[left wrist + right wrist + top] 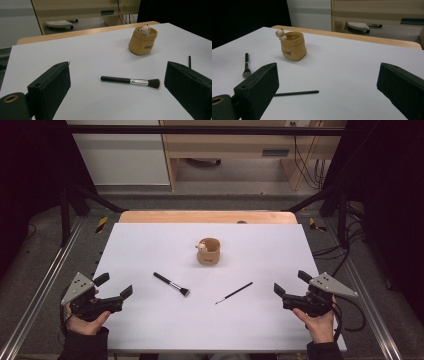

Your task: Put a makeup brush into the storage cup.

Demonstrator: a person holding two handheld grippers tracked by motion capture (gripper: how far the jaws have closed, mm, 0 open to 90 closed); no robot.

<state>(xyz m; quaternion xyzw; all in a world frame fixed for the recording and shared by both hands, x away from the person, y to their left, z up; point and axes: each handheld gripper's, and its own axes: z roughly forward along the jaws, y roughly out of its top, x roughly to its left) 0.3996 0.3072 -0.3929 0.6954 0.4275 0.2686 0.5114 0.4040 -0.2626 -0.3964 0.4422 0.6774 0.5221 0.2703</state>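
A tan bag-shaped cup (208, 251) (143, 41) (293, 46) with a small animal figure on its rim stands upright at the middle of the white table sheet (150, 320). A black-handled makeup brush (171, 284) (130, 81) (246, 65) lies flat in front of it to the left. A thin black brush (234, 292) (295, 93) lies to the right. My left gripper (114, 286) (116, 87) rests open at the sheet's left edge, with nothing between its jaws. My right gripper (291, 282) (327, 85) rests open at the right edge, its jaws bare too.
A wooden table edge (207, 216) runs behind the sheet. Beyond it stand a wooden cabinet (240, 145) and cables (310, 167). Metal frame rails (40, 290) flank both sides of the table.
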